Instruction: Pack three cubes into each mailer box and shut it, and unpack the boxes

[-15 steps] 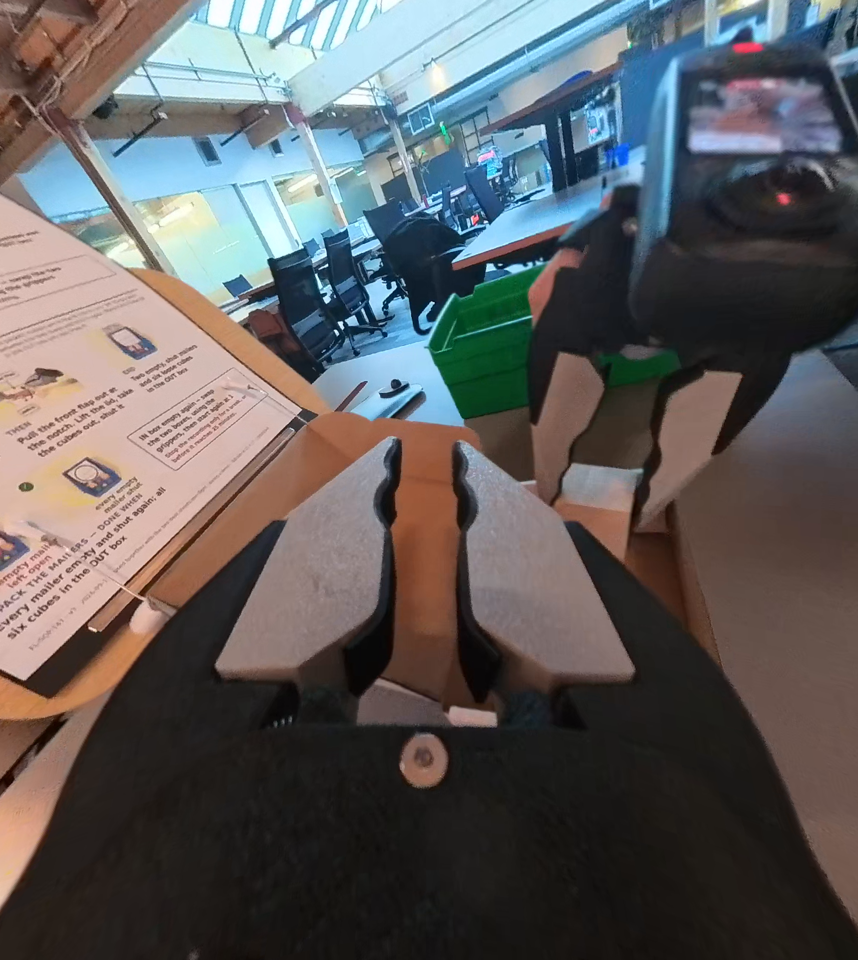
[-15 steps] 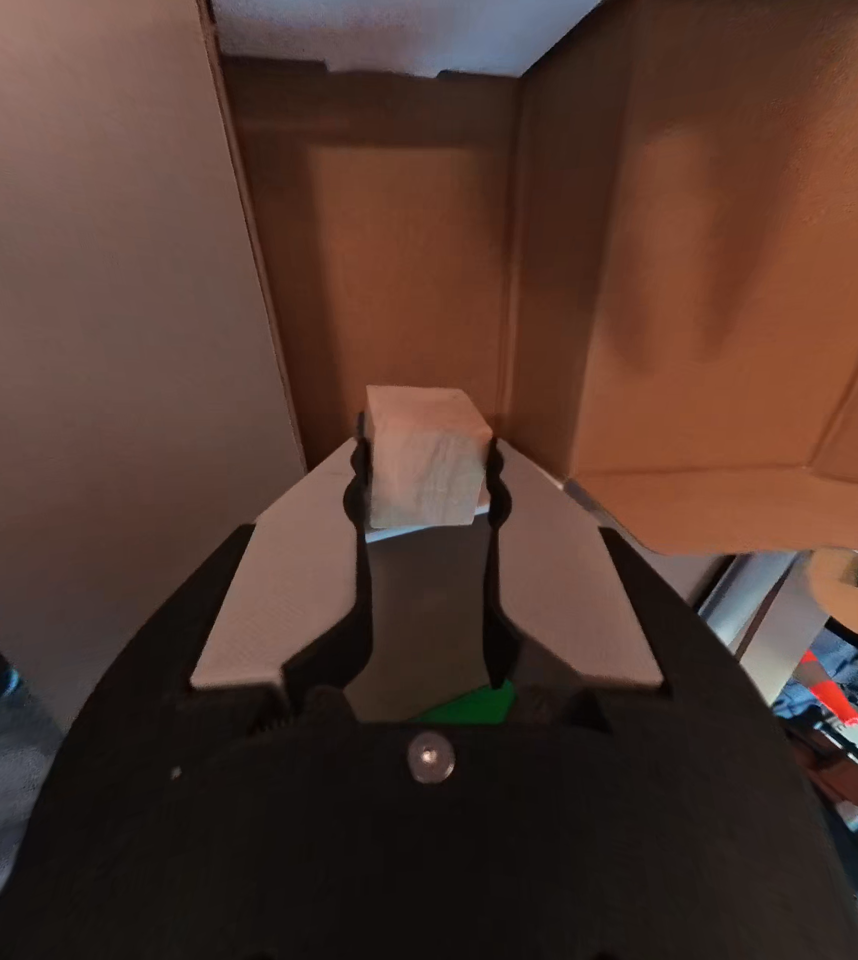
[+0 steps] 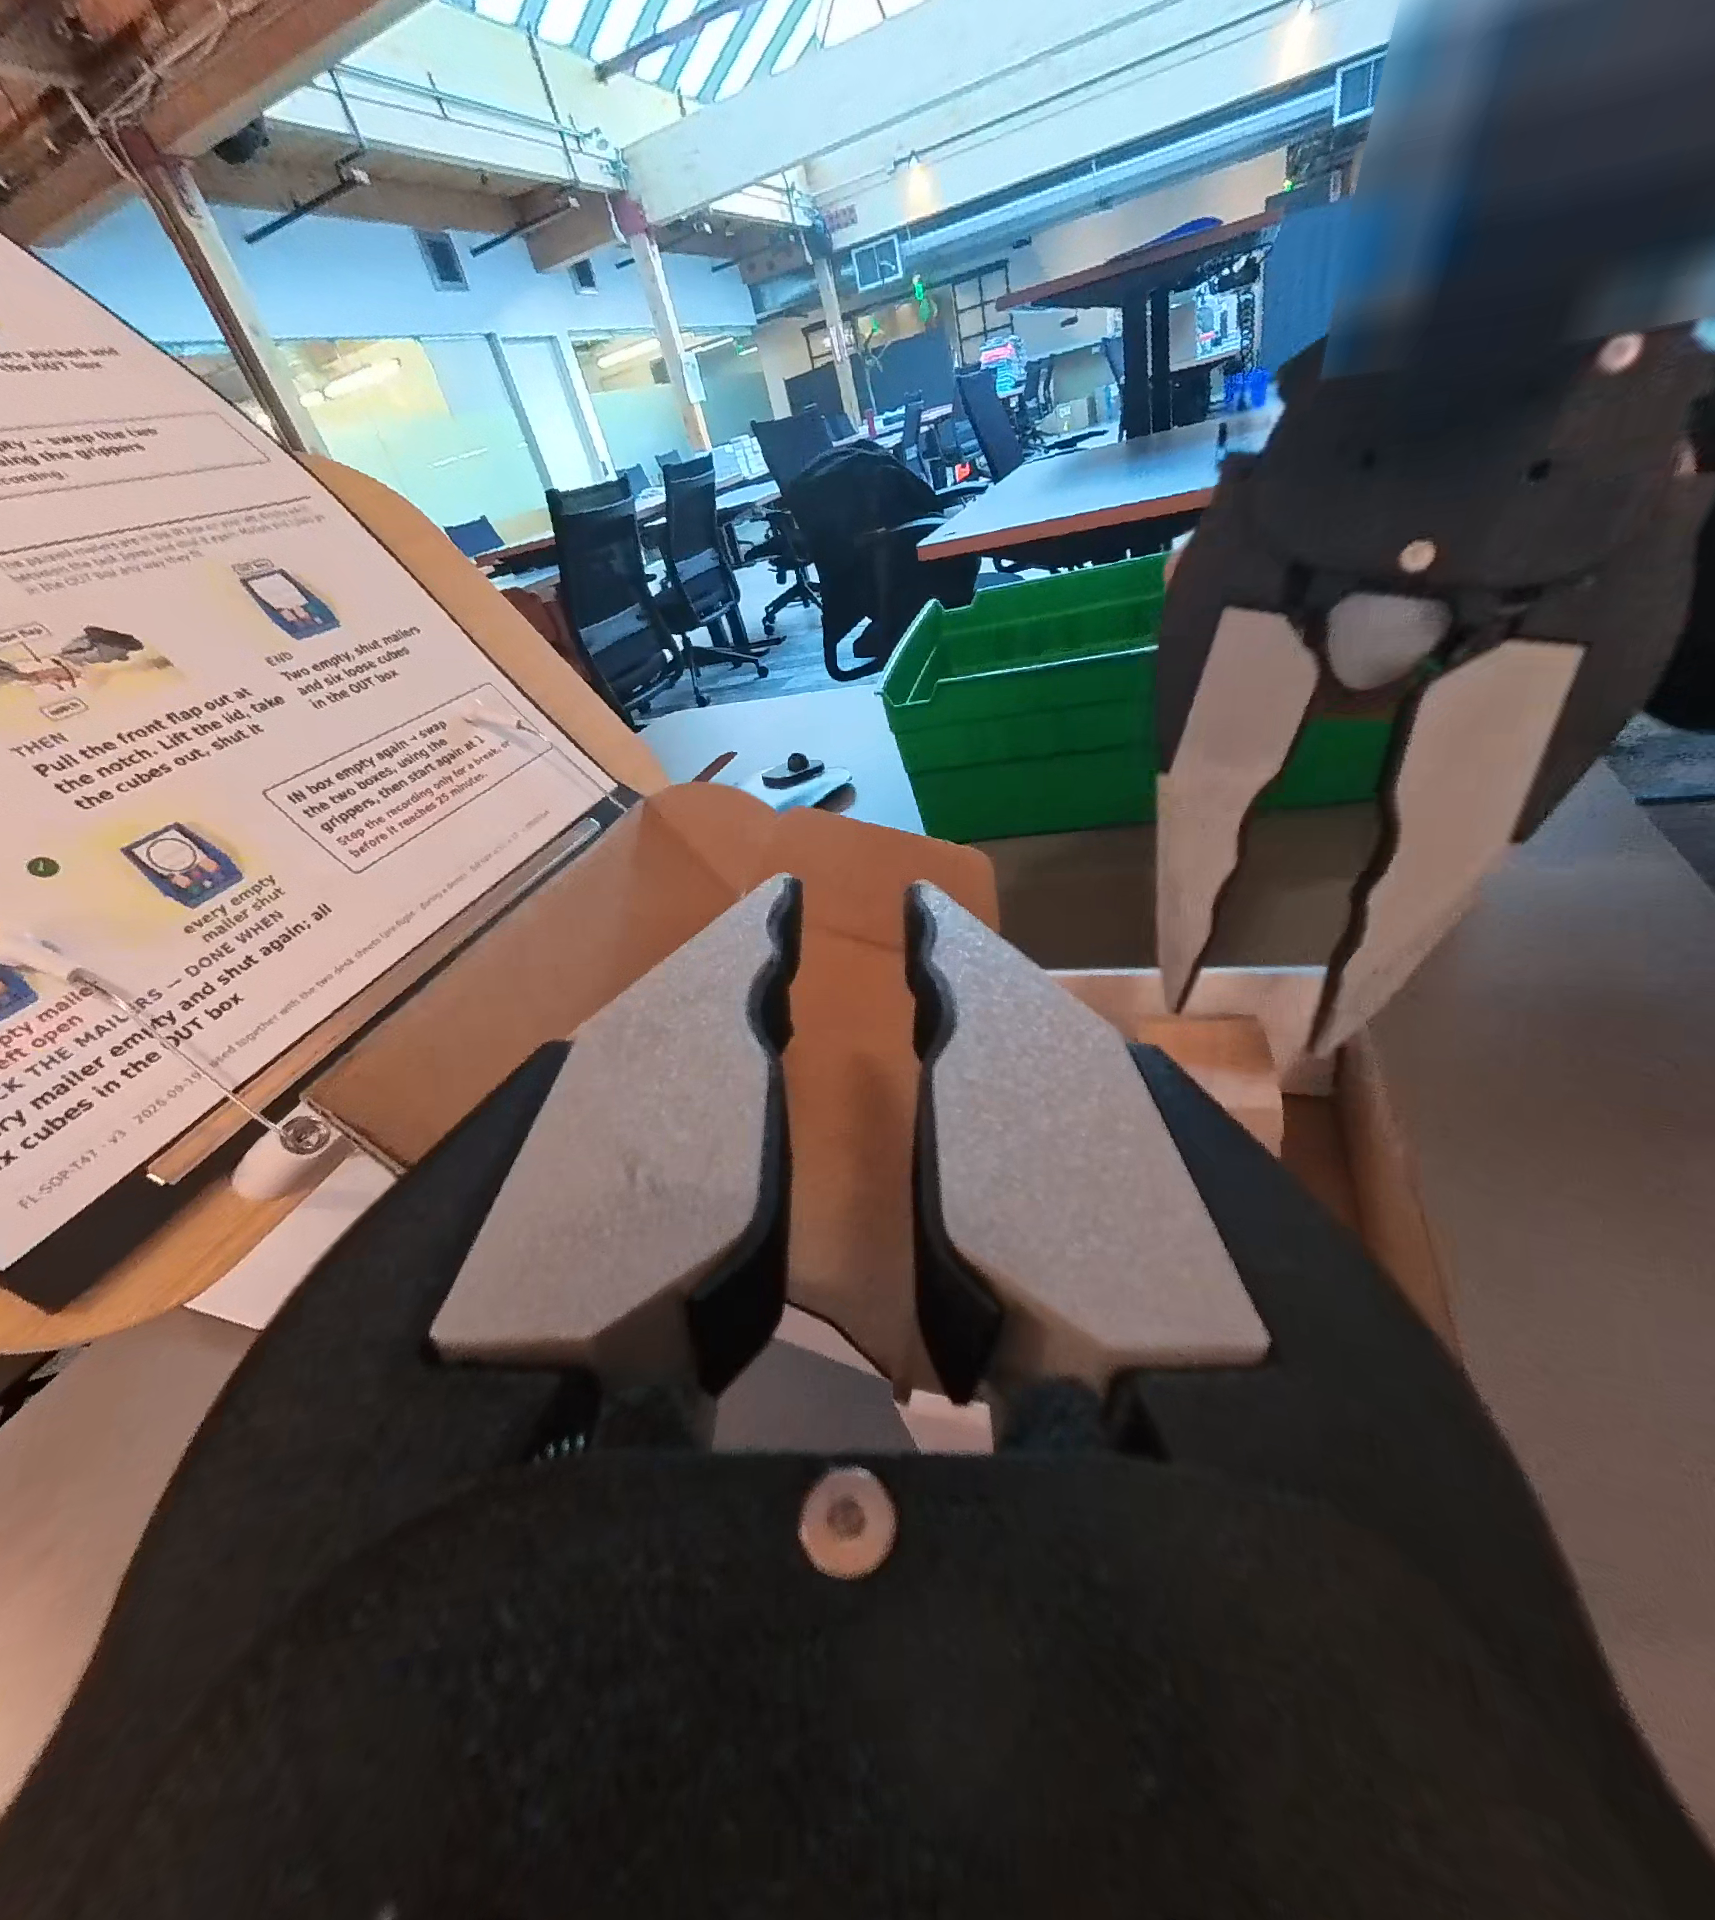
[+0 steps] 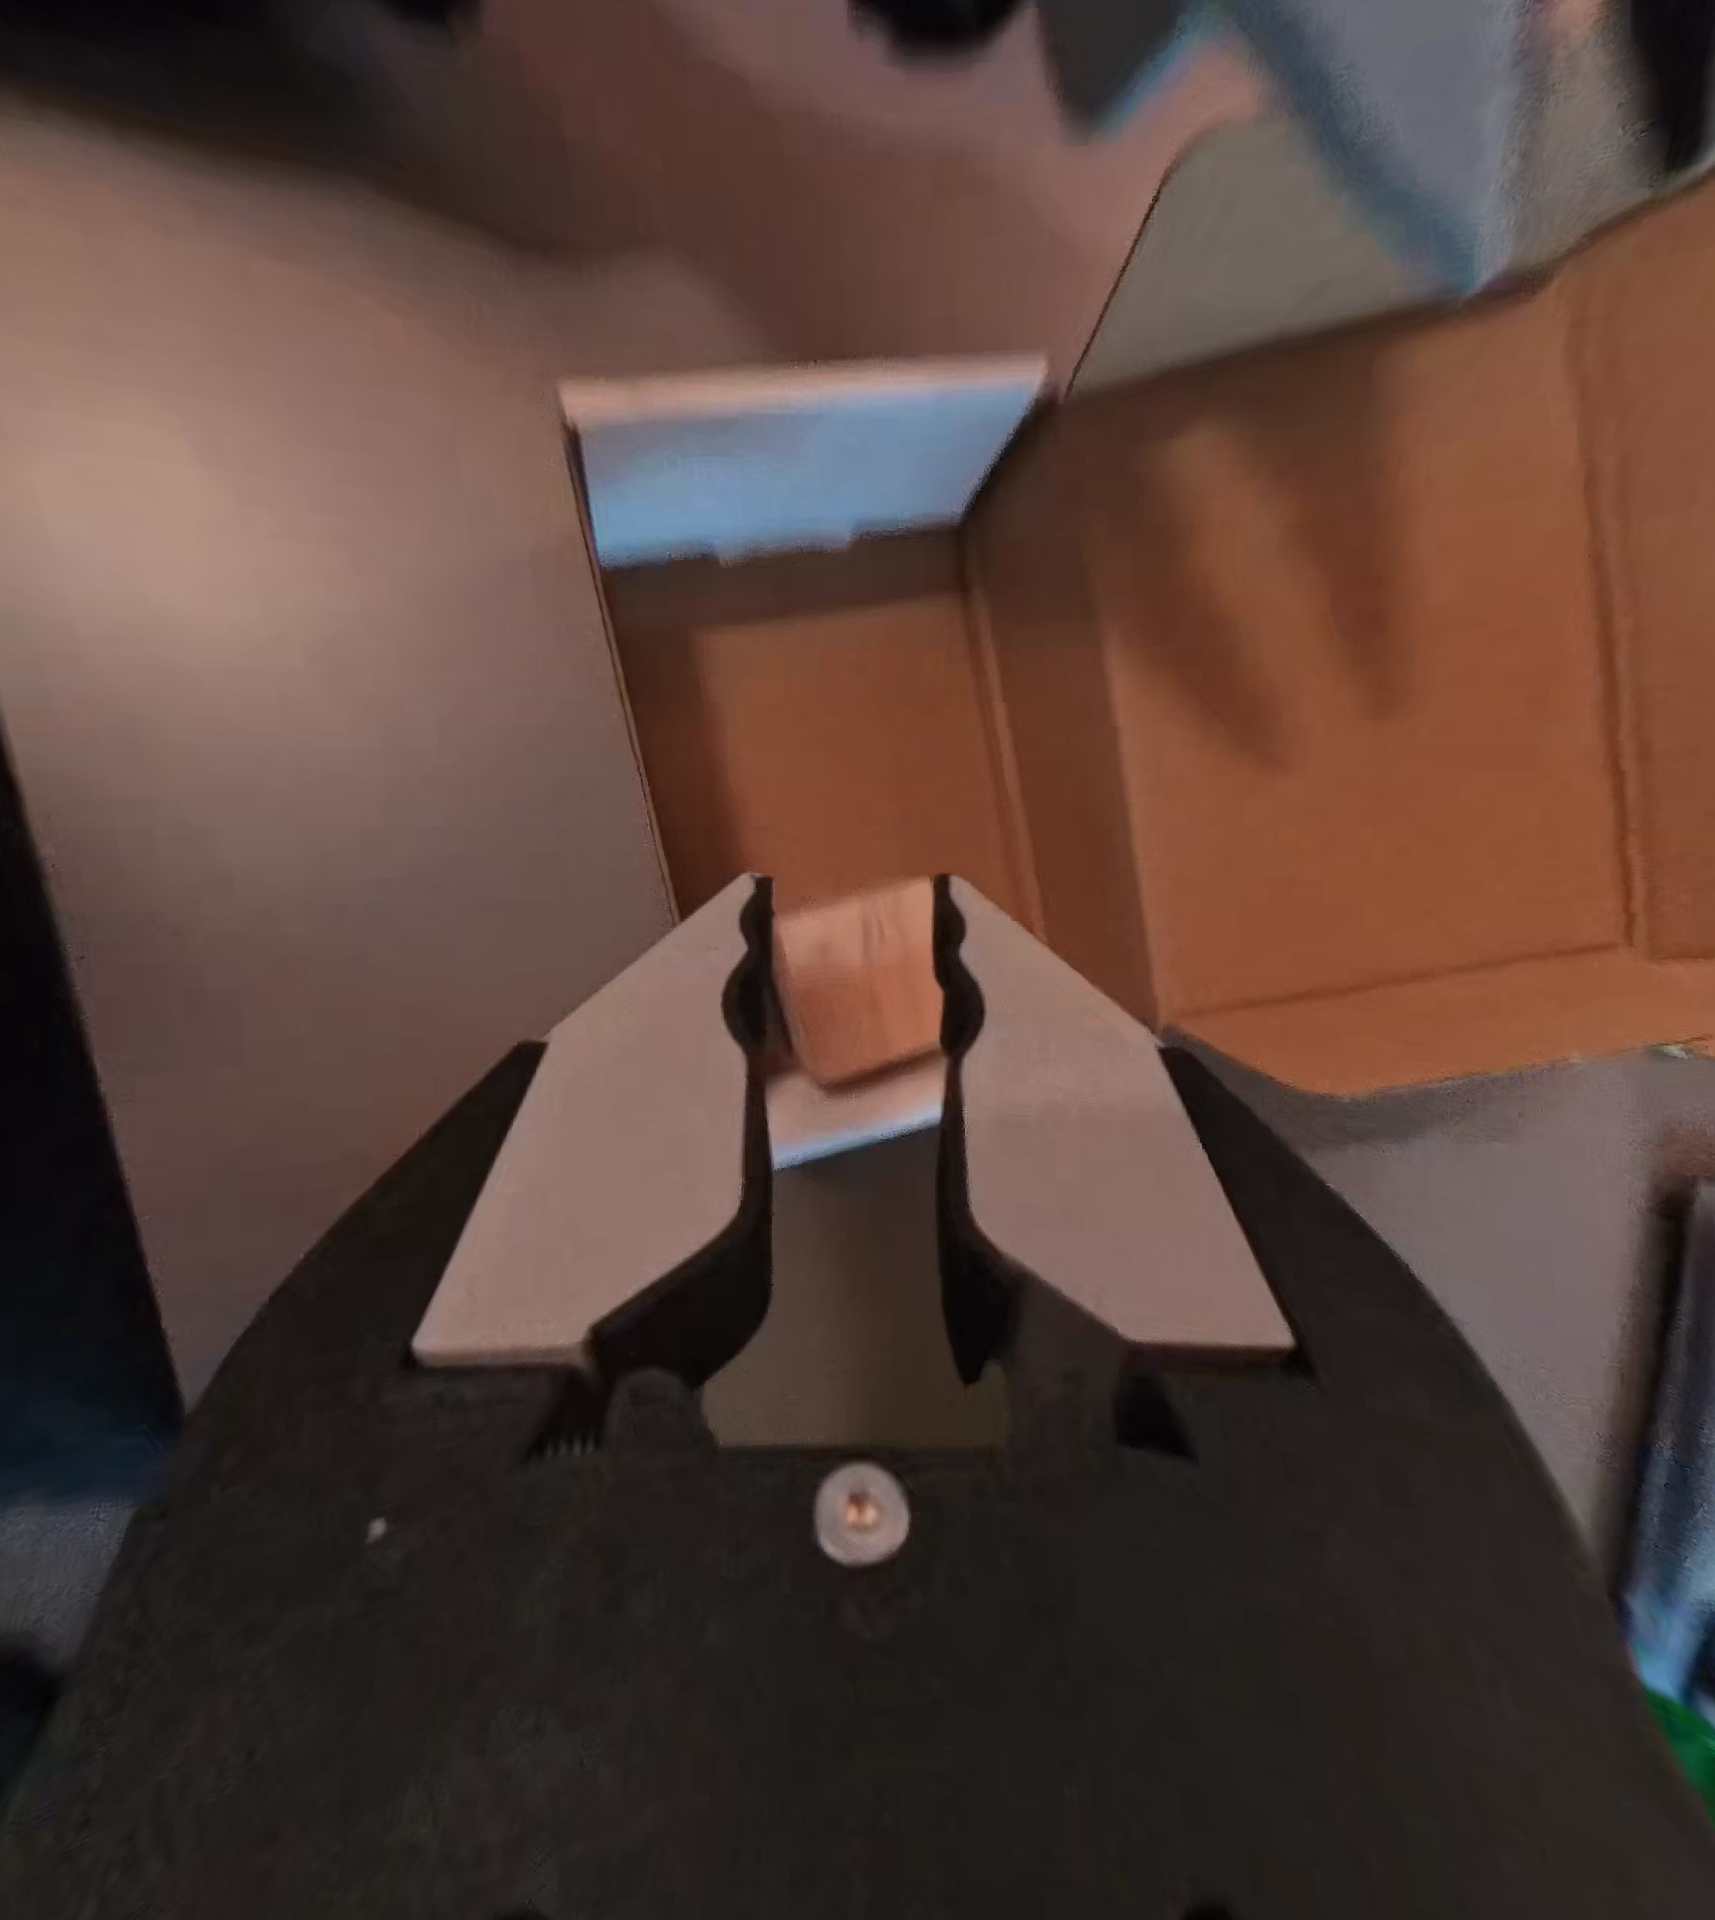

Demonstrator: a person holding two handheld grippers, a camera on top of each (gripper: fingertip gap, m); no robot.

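Your right gripper (image 4: 853, 914) points down into the open mailer box (image 4: 1352, 727), its jaws apart with nothing clamped between them. A pale cube (image 4: 858, 987) lies on the box floor just past the fingertips, showing in the gap between them — whether the pads touch it, the blurred right wrist view does not show. Beyond the cube the brown floor of the box runs on to the far wall, and the lid panel stands open to the right of your gripper. A bit of green shows at the lower right corner of that view.

Your left gripper (image 3: 853, 914) sits with its jaws slightly apart, gripping nothing, and a brown cardboard flap (image 3: 832, 862) shows through the gap. In that view the right gripper (image 3: 1258, 997) hangs ahead and to the right, fingertips down just over the box rim — the cube (image 3: 1300, 1060) peeks out pale beside its lower tip. To the left of your left gripper stands a tilted board carrying an instruction sheet (image 3: 157, 727). Farther ahead, behind the right gripper, sits a green bin (image 3: 1019, 717).
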